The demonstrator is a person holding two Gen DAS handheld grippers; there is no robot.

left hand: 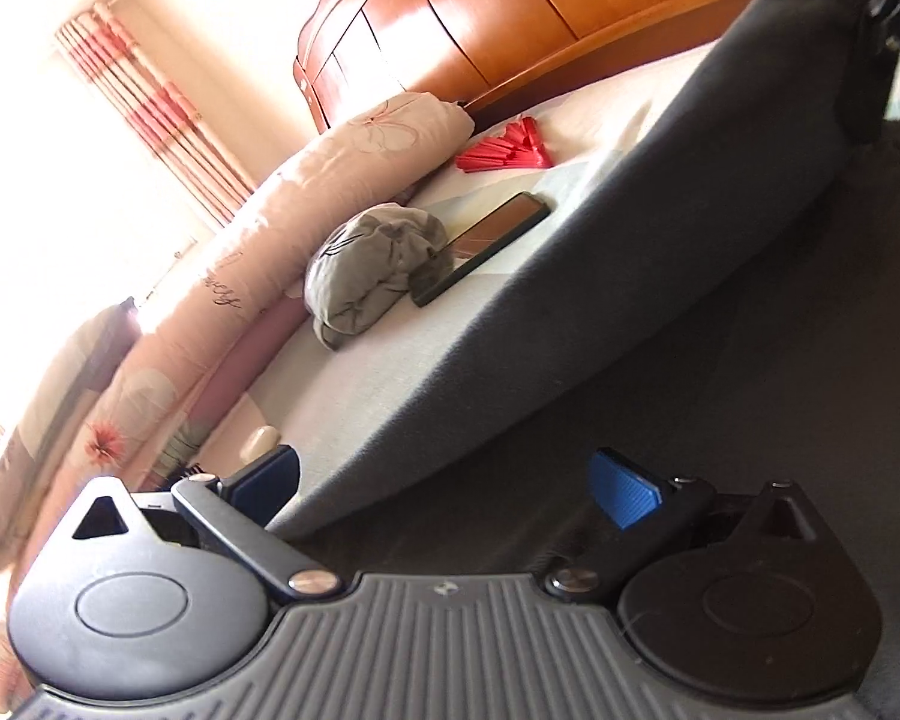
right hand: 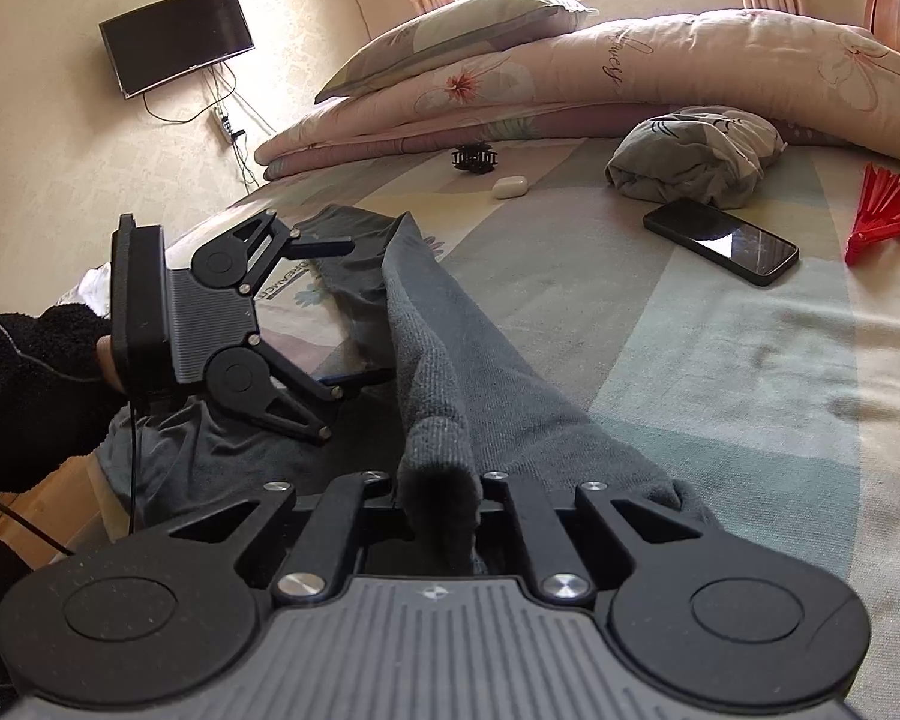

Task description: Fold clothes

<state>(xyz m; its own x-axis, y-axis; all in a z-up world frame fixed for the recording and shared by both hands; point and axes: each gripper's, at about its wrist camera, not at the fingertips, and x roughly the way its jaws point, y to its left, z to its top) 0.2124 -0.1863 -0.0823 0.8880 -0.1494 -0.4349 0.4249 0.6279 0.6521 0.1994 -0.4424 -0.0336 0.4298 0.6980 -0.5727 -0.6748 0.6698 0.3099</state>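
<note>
On a bed, the right gripper (right hand: 441,498) pinches a dark grey knit garment (right hand: 450,360) while the left gripper (right hand: 360,312), jaws spread wide, holds nothing.

Right gripper (right hand: 441,495) bottom centre, jaws clamped together. Left gripper (right hand: 360,312) left of frame, jaws spread wide, black sleeve (right hand: 24,384) behind.

Dark grey garment (right hand: 450,348); red fan (right hand: 882,210); floral pink quilt (right hand: 660,72).
</note>
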